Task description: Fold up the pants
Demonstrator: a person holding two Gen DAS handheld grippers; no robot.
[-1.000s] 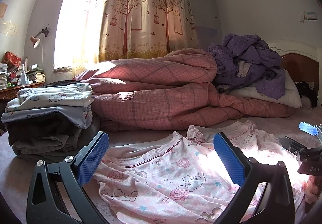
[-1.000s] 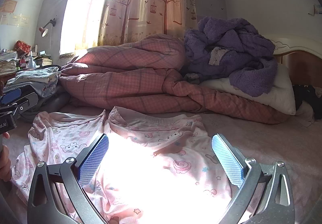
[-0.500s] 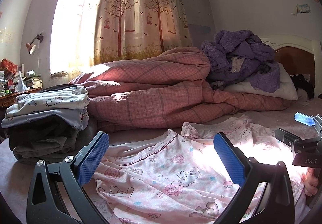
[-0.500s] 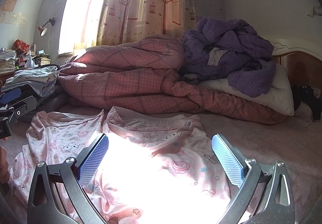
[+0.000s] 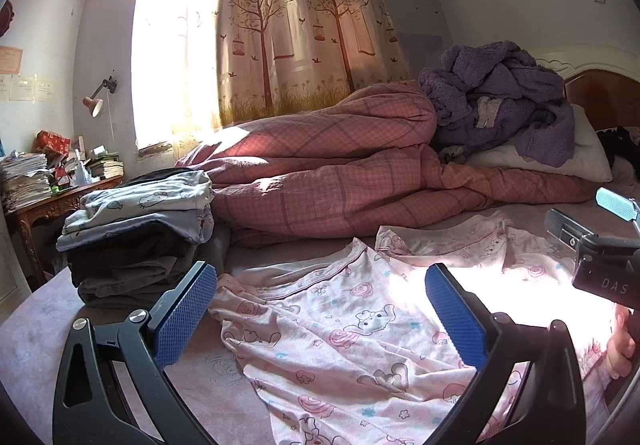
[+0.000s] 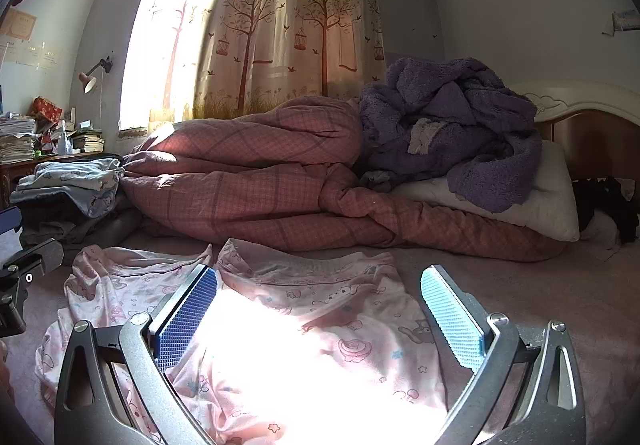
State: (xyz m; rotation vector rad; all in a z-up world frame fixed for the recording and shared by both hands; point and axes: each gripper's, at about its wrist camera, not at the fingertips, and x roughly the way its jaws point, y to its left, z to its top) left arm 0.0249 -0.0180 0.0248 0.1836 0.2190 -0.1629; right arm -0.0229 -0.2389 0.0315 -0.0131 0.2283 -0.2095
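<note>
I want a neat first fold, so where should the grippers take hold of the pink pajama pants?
Probably pinch the pink pajama pants at the two far ends, one per open gripper, coming in low from the near side. They lie spread flat on the bed, split into two parts at the far edge, so those edges lift cleanly.

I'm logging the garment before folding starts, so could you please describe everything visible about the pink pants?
The pink pants look like thin, soft cotton, pale pink with printed roses, cartoon animals and small blue flowers. They lie unfolded and wrinkled on the bed, both legs pointing towards the quilt, partly washed out by sunlight. Neither open claw holds them.
</note>
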